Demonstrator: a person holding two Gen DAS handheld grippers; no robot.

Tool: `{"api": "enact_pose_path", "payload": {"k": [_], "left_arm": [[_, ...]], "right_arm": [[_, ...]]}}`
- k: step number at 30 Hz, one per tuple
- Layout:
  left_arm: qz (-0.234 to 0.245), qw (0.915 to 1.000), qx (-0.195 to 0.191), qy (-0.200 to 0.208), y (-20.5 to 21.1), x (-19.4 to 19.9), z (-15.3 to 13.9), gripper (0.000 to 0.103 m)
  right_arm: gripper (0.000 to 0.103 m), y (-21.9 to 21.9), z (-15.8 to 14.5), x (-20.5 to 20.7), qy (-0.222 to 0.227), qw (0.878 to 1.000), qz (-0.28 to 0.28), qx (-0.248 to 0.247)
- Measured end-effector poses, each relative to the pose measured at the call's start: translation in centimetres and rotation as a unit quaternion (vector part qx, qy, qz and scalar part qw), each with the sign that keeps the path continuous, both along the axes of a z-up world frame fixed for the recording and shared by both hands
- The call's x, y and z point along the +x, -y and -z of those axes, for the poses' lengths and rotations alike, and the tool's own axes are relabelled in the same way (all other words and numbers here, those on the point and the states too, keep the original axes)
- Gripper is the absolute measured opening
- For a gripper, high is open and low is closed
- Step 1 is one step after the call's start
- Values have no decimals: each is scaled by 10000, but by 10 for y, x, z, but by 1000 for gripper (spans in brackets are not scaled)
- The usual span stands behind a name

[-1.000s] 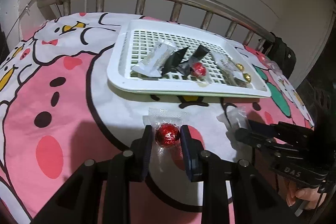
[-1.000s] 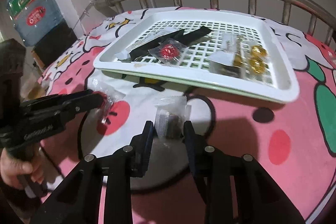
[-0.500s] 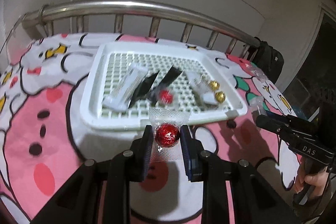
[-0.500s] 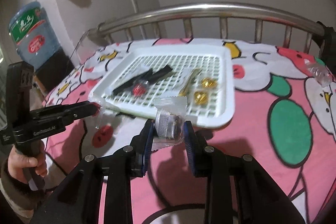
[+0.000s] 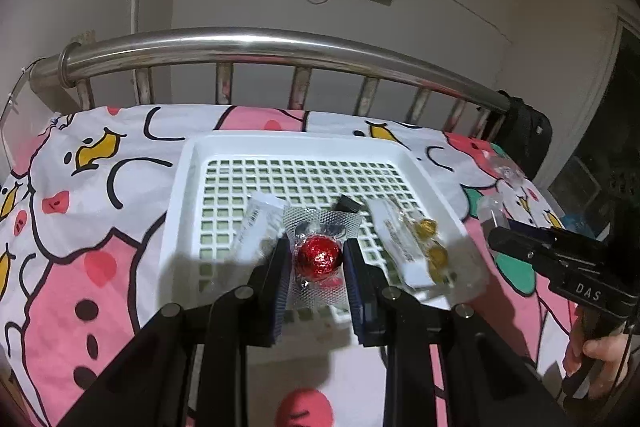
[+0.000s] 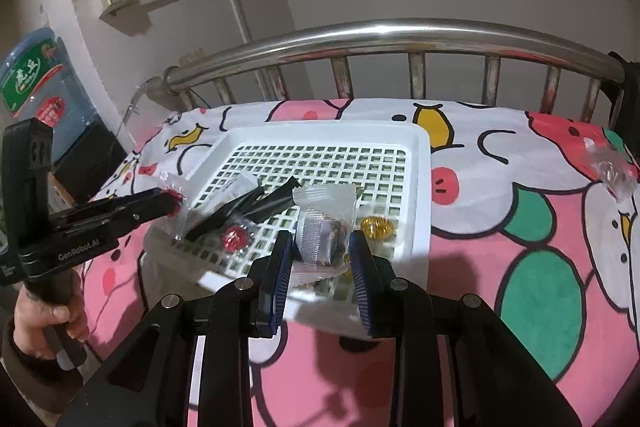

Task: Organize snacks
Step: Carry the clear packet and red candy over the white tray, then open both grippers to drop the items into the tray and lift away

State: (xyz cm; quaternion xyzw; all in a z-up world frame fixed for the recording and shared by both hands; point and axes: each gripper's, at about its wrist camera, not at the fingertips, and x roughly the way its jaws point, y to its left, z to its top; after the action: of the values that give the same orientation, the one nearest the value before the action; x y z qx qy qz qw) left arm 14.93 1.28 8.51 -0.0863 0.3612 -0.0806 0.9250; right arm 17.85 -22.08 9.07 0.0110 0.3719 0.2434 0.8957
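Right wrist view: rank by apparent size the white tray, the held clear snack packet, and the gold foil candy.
1. white tray
2. clear snack packet, though nearness to the camera inflates it
3. gold foil candy

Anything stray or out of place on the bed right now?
One clear-wrapped snack lies alone on the bedsheet, far right of the white tray, apart from the others. Both grippers hold wrapped snacks above the tray; nothing looks spilled or damaged.

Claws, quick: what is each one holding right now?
Left claw: shut on the red candy, over the tray.
Right claw: shut on the clear packet.
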Motion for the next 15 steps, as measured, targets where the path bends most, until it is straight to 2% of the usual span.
{"api": "enact_pose_path", "payload": {"k": [13,15], "left_arm": [[-284,9984,-61,-482,-14,32,40,28],[-289,9981,-100,-538,-15,34,45,32]], "right_arm": [[28,-26,35,38,-446,9985,77,-305],[32,-27,38,40,-485,9981,104,-360]]}}
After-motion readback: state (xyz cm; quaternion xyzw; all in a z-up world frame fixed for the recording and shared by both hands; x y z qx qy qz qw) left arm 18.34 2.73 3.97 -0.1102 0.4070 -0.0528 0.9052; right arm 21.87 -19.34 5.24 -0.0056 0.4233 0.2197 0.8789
